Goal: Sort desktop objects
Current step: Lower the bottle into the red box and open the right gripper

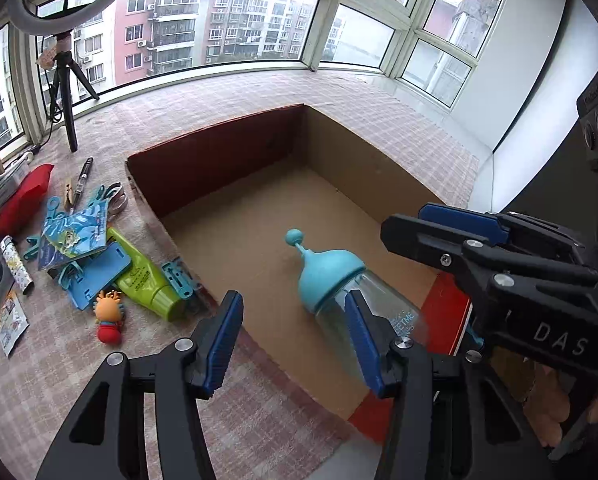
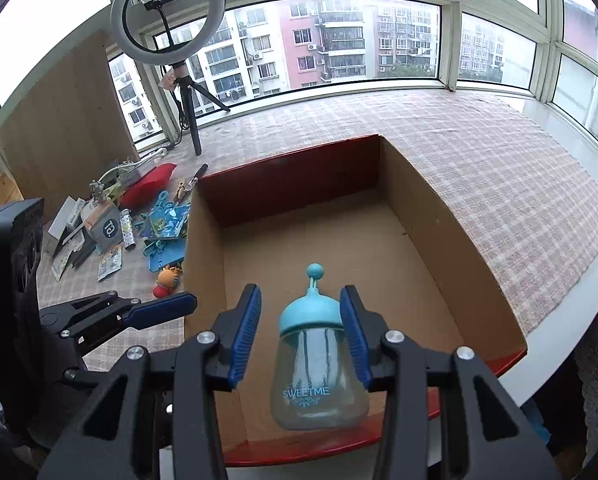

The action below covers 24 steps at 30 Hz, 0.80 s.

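A clear baby bottle with a teal cap lies on the floor of an open cardboard box. My right gripper is open around the bottle's cap end, its pads clear of it. In the left wrist view the bottle lies in the box, with my right gripper's arm above it. My left gripper is open and empty over the box's near-left edge. A pile of small objects lies left of the box.
The pile holds a green hair dryer, an orange doll, blue card holders, a red pouch, a pen and packets. A ring light on a tripod stands at the window. The checked cloth extends right.
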Motion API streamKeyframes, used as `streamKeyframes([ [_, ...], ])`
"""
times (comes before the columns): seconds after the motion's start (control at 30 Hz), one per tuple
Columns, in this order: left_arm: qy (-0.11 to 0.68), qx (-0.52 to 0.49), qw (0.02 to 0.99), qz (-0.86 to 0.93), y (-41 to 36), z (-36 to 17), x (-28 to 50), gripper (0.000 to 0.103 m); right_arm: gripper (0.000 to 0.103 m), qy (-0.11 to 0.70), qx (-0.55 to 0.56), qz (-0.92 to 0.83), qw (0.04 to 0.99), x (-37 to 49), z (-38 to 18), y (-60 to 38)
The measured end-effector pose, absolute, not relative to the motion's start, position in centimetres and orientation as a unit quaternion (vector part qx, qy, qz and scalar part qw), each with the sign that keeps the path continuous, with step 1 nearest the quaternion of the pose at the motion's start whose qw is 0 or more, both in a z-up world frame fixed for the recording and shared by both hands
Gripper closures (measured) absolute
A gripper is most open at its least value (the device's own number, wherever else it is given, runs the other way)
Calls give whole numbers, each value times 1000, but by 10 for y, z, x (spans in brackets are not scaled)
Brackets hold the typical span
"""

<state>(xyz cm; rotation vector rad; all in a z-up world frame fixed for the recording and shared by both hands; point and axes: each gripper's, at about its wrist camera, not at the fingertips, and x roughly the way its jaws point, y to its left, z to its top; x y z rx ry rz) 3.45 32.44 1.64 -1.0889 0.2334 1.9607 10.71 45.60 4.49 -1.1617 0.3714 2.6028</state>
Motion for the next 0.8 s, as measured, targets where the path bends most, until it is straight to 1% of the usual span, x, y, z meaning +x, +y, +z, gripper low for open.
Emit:
streamKeyframes([
  [0.03,95,-432,420,793,314,19,32,50,61,124,-399,899,130,104,47,451],
  [0.1,100,-427,397,806,290,22,25,50,59,116,-395,903,123,98,51,439],
  [0.17,100,-424,370,821,265,26,15,48,54,103,-390,908,111,90,55,423],
  [0.23,96,-421,340,835,237,28,5,39,45,88,-383,914,98,81,58,405],
  [0.3,91,-421,310,848,207,28,-6,34,41,78,-375,920,80,70,60,386],
  [0.33,89,-421,295,853,193,27,-12,31,40,76,-372,923,66,63,59,377],
  [0.4,82,-422,262,864,164,24,-23,29,40,77,-376,923,43,47,55,360],
  [0.63,25,-455,175,873,85,-2,-69,29,41,70,-390,918,-9,-11,28,303],
  [0.8,11,-477,147,866,65,-21,-94,29,41,62,-408,910,-31,-53,5,272],
])
